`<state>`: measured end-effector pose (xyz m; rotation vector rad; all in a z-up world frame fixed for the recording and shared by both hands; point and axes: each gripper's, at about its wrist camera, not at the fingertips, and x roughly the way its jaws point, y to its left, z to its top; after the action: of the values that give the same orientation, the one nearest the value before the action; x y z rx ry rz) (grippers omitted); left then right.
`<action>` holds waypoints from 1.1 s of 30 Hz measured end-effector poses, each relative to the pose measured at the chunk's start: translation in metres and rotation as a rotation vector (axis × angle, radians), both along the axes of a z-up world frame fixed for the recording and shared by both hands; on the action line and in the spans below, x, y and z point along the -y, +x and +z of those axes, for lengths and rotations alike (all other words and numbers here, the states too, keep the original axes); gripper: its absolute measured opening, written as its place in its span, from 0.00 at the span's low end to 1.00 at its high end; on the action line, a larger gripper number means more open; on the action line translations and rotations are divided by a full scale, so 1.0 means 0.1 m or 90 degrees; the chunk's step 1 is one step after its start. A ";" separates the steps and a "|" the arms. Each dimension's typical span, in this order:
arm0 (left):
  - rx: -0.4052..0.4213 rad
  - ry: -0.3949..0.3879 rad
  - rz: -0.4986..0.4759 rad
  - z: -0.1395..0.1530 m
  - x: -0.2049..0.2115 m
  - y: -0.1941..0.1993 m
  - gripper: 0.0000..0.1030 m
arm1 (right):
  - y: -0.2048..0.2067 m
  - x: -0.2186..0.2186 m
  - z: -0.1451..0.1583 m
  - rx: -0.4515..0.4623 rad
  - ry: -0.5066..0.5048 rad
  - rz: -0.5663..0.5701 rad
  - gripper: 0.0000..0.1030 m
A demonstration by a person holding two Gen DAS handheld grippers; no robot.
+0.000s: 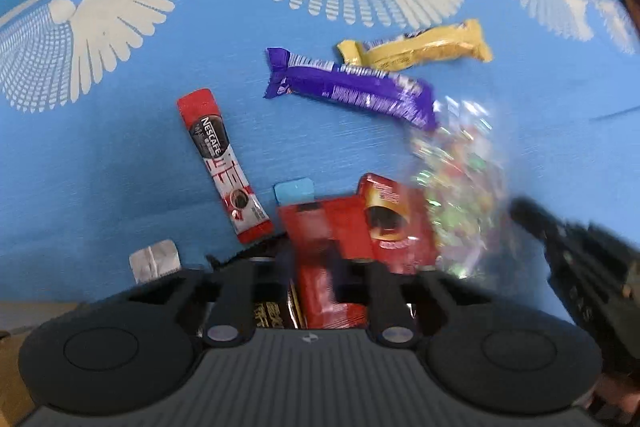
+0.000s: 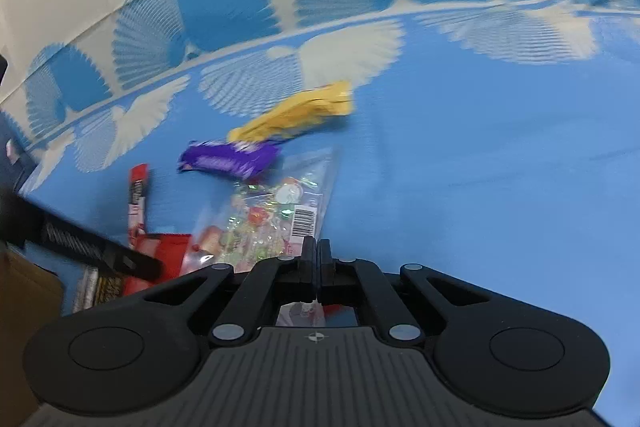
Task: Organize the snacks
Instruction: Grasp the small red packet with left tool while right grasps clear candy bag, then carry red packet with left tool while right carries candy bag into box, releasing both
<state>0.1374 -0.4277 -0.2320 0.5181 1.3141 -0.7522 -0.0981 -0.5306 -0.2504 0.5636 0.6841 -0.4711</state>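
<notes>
Right gripper (image 2: 317, 259) has its black jaws pressed together, apparently on the near corner of the clear plastic bag of mixed wrapped candies (image 2: 272, 223), though the pinch itself is hidden behind the fingers. Left gripper (image 1: 316, 263) points steeply down over a heap of red foil coffee packets (image 1: 360, 227); its jaws are buried in blur, going by the closed linkage they're shut, can't tell on what. Everything sits on a blue tablecloth with a white fan-and-dove print (image 1: 120, 147), all of it clustered toward the near edge. By size: candy bag first, lying away from the right gripper with its barcode label up. Then the purple foil chocolate bar (image 1: 352, 87), long axis roughly across the left wrist view, far end touching or overlapping the bag. Behind it, toward the far edge, the yellow foil snack bar (image 1: 416, 47), roughly parallel, just beside the purple one. Red-and-white Nescafé coffee stick (image 1: 224, 167) lies alone to the left, long axis running away from the left gripper. Small silver foil sachet (image 1: 154, 261) sits nearest the edge. My read: bag is the right hand's job, stick and red packets are nearer the left.
</notes>
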 end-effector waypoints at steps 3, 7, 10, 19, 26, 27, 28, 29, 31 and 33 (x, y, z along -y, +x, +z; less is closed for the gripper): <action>0.009 -0.023 -0.012 0.19 -0.11 -0.07 0.00 | -0.43 -0.03 0.09 0.009 -0.018 -0.060 0.00; -0.008 -0.060 -0.037 0.37 -0.16 -0.22 0.00 | -0.89 -0.18 0.24 -0.012 -0.071 -0.121 0.00; -0.024 -0.063 -0.072 0.31 -0.04 -0.34 0.22 | -1.02 -0.15 0.12 -0.028 -0.050 -0.157 0.00; 0.001 0.016 -0.100 -0.25 0.44 -0.46 0.82 | -0.82 -0.02 -0.11 -0.062 -0.028 -0.173 0.92; 0.035 0.005 -0.108 -0.22 0.40 -0.57 0.35 | -0.45 -0.21 -0.47 -0.118 -0.108 -0.120 1.00; 0.035 -0.003 -0.105 -0.18 0.37 -0.56 0.22 | -0.44 -0.26 -0.47 -0.116 -0.118 -0.116 0.97; 0.026 -0.012 -0.097 -0.12 0.33 -0.54 0.17 | -0.45 -0.29 -0.45 -0.105 -0.124 -0.108 0.80; 0.017 -0.021 -0.091 -0.06 0.28 -0.52 0.16 | -0.47 -0.36 -0.38 -0.092 -0.138 -0.102 0.43; 0.021 -0.033 -0.090 0.07 0.20 -0.54 0.13 | -0.50 -0.44 -0.27 -0.091 -0.139 -0.101 0.22; 0.028 -0.045 -0.093 0.21 0.11 -0.60 0.09 | -0.60 -0.50 -0.14 -0.074 -0.135 -0.110 0.18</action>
<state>0.0778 -0.4384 -0.2115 0.5744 1.2146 -0.8996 -0.1577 -0.4811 -0.2641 0.3982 0.6882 -0.7334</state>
